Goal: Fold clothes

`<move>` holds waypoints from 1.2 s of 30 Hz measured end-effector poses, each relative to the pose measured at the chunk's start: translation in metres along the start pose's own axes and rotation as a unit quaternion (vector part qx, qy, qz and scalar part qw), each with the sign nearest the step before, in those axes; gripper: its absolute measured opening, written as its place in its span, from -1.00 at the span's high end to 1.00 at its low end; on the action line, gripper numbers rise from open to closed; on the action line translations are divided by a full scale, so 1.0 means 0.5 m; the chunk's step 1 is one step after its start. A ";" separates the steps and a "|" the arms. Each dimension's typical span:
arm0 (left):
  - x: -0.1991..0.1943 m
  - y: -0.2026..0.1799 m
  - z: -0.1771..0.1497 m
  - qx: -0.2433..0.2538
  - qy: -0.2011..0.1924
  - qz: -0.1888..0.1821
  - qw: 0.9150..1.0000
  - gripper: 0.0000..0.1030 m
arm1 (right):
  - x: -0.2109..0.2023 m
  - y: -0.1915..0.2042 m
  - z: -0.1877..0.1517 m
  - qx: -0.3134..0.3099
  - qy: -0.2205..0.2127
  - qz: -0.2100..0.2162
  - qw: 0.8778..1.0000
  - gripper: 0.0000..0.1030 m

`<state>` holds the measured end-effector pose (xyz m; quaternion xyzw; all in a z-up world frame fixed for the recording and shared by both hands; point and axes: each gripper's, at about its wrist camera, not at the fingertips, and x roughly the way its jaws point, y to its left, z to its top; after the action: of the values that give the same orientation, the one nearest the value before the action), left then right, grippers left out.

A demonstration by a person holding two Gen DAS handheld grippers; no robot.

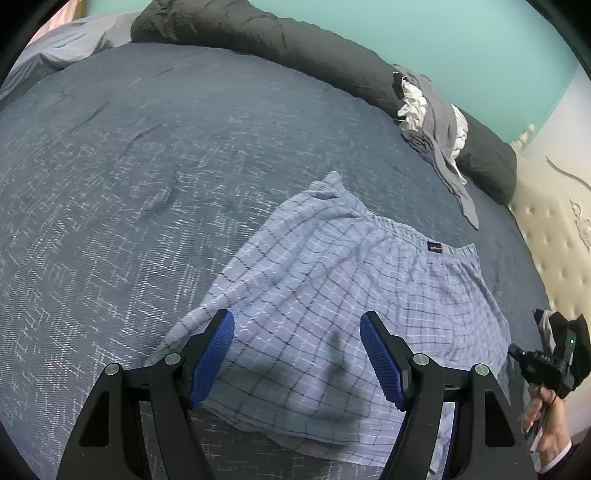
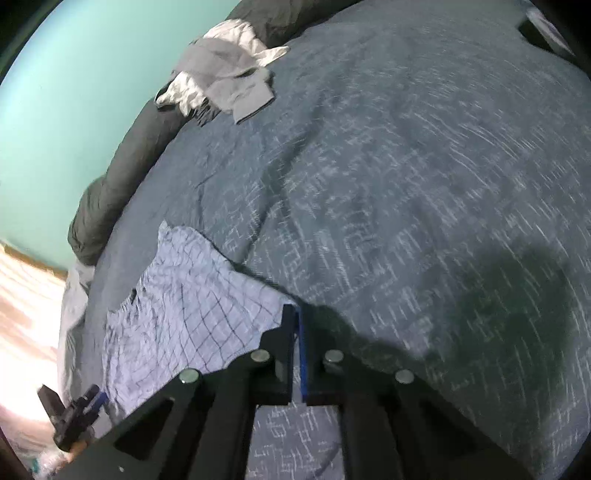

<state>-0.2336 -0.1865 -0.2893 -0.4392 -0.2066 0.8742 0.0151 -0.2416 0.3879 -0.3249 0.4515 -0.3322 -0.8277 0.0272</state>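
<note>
Light blue checked boxer shorts (image 1: 325,295) lie spread on the blue-grey bedspread (image 1: 129,184), waistband toward the far right. My left gripper (image 1: 297,326) is open and empty, its blue pads (image 1: 214,354) hovering just above the shorts' near part. In the right wrist view my right gripper (image 2: 293,314) is shut with its tips at a corner of the shorts (image 2: 184,306), apparently pinching the fabric edge. The other gripper shows at the right edge of the left wrist view (image 1: 546,362) and the lower left of the right wrist view (image 2: 74,413).
A pile of grey and white clothes (image 1: 432,118) (image 2: 225,77) lies at the bed's far edge against a rolled dark grey duvet (image 1: 258,33) (image 2: 122,177). A teal wall (image 1: 443,37) is behind. A cream tufted headboard (image 1: 554,236) borders the right side.
</note>
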 end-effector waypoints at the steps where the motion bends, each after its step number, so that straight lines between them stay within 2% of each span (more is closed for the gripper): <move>1: -0.001 0.003 0.001 -0.002 -0.001 0.001 1.000 -0.44 | -0.003 -0.010 0.000 0.009 -0.003 0.001 1.000 0.97; 5: -0.008 0.011 0.005 -0.006 -0.005 0.004 1.000 -0.44 | 0.001 -0.015 0.008 0.012 -0.005 -0.013 1.000 0.97; 9: -0.010 0.022 0.008 -0.011 -0.006 0.006 1.000 -0.44 | -0.009 -0.001 0.026 0.008 -0.005 -0.004 1.000 0.90; 13: -0.013 0.027 0.019 -0.008 -0.008 0.007 1.000 -0.45 | -0.014 0.062 0.056 -0.045 -0.006 0.007 0.999 0.84; 14: -0.011 0.026 0.024 -0.006 -0.007 0.006 1.000 -0.45 | -0.003 0.083 0.067 -0.054 0.000 0.014 0.998 0.64; 15: -0.009 0.026 0.030 -0.005 -0.007 0.004 1.000 -0.44 | 0.008 0.104 0.078 -0.064 0.006 0.022 0.998 0.27; 17: 0.003 0.017 0.048 0.008 -0.001 0.005 1.000 -0.44 | 0.029 0.145 0.100 -0.083 0.017 0.037 0.996 0.03; 23: 0.051 -0.015 0.135 0.029 0.009 0.004 1.000 -0.44 | 0.133 0.280 0.158 -0.174 0.070 0.046 0.981 0.03; 26: 0.096 -0.050 0.180 0.070 0.023 0.000 0.997 -0.44 | 0.180 0.326 0.171 -0.214 0.081 0.018 0.973 0.03; 28: 0.130 -0.059 0.201 0.079 0.046 -0.001 0.996 -0.44 | 0.206 0.341 0.176 -0.224 0.088 0.003 0.970 0.03; 33: 0.175 -0.065 0.232 0.109 0.057 0.021 0.992 -0.44 | 0.270 0.369 0.184 -0.246 0.107 -0.017 0.963 0.02; 36: 0.188 -0.064 0.243 0.108 0.060 -0.001 0.992 -0.43 | 0.298 0.378 0.187 -0.250 0.109 -0.021 0.962 0.02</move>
<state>-0.3903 -0.1799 -0.2845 -0.4864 -0.1104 0.8634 0.0761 -0.4493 0.2388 -0.2902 0.5250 -0.0997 -0.8303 0.1581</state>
